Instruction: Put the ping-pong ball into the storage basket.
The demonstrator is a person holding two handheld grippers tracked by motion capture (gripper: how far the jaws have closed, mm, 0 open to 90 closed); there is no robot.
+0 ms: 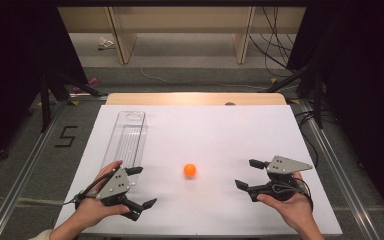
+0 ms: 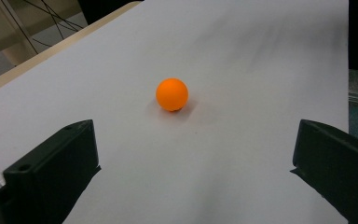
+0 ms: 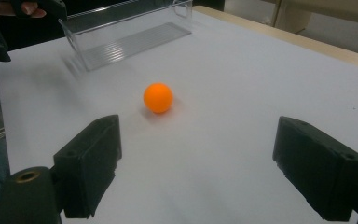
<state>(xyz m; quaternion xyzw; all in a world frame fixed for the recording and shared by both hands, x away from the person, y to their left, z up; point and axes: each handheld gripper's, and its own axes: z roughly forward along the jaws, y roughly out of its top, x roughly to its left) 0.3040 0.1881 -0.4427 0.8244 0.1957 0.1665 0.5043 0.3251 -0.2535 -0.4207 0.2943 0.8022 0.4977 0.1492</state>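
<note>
An orange ball [image 1: 190,170] rests on the white table top [image 1: 205,135], midway between both hands. My left gripper [image 1: 142,187] lies at the front left, pointing right toward the ball, jaws wide apart and empty. From its own view the ball [image 2: 171,94] sits ahead of the jaws, apart from them. My right gripper [image 1: 248,173] lies at the front right, pointing left at the ball, open with nothing between the jaws. In the right gripper view the ball [image 3: 158,98] lies a short way beyond the jaws.
A long clear plastic tray [image 1: 125,141] lies on the left part of the table, running away from me; its near end is beside my left hand. In the right gripper view the tray [image 3: 126,35] stands past the ball. Floor rails flank the table.
</note>
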